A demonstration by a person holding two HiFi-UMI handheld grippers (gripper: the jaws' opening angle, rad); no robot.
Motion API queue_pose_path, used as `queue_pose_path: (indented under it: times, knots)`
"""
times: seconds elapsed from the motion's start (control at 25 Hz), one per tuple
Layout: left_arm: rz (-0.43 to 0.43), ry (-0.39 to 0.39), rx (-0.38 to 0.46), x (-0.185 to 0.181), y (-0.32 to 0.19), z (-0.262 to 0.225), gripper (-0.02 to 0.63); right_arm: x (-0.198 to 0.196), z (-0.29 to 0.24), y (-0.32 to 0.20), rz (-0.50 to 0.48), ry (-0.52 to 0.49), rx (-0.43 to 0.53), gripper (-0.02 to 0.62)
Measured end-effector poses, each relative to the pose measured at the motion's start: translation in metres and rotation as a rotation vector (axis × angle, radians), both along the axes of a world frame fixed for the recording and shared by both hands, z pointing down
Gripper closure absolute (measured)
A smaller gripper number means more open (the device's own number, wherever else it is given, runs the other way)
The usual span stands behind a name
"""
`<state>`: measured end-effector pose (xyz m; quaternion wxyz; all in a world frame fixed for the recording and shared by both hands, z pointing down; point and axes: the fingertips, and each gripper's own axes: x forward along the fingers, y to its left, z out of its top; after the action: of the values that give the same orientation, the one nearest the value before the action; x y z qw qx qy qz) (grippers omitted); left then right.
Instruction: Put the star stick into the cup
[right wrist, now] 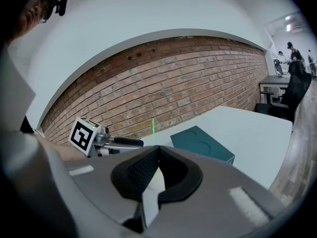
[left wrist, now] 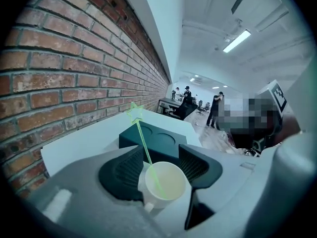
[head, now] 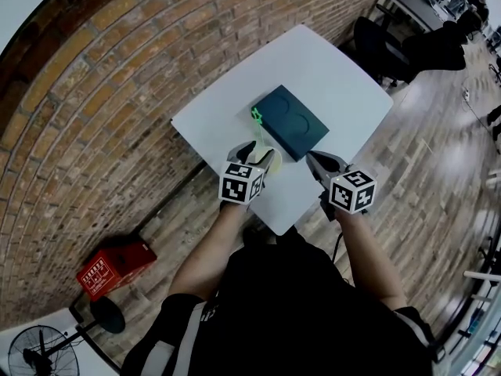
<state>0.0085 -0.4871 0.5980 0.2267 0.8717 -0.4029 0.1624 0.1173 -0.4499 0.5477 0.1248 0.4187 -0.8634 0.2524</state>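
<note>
Star stick [left wrist: 143, 140] stands in the cup [left wrist: 166, 185]: its lower end rests inside the bowl, its shaft leans toward 11 o'clock in the left gripper view, and its star points up. The cup stands on the white table [left wrist: 89, 143], near the edge closest to the person.

Left tongs [left wrist: 161, 157] are spread wide, with the cup between the two pads. As far as the left gripper view shows, neither pad presses on the cup or the stick. Right tongs [right wrist: 157, 150] are pressed together at the tips and carry nothing. In the head view they hover at 3 o'clock from the cup.

Task status: the insertion step appears complete, since the stick is in the cup and nothing grips it. What is judged to remain is to draw the left tongs clear without knocking the cup.

A dark teal box [head: 291, 121] with two round recesses in its top lies at 1 o'clock from the cup in the head view.

Writing: the marker cubes carry black-and-white square patterns only. A red case [head: 116, 266] on the floor at 8 o'clock bears white print that is too small to read. No brand shows on the cup or the box.
</note>
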Motion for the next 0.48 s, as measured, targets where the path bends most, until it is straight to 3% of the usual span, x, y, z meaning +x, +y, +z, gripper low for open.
queue_pose_path:
  times: [0.32, 0.48]
  knots:
    - [-0.006, 0.020, 0.063, -0.020, -0.002, -0.023, 0.377, -0.018, -0.011, -0.006, -0.016, 0.001, 0.026, 0.595]
    - [-0.012, 0.010, 0.145, -0.036, -0.001, -0.052, 0.377, -0.026, -0.022, -0.006, -0.011, 0.003, 0.055, 0.595]
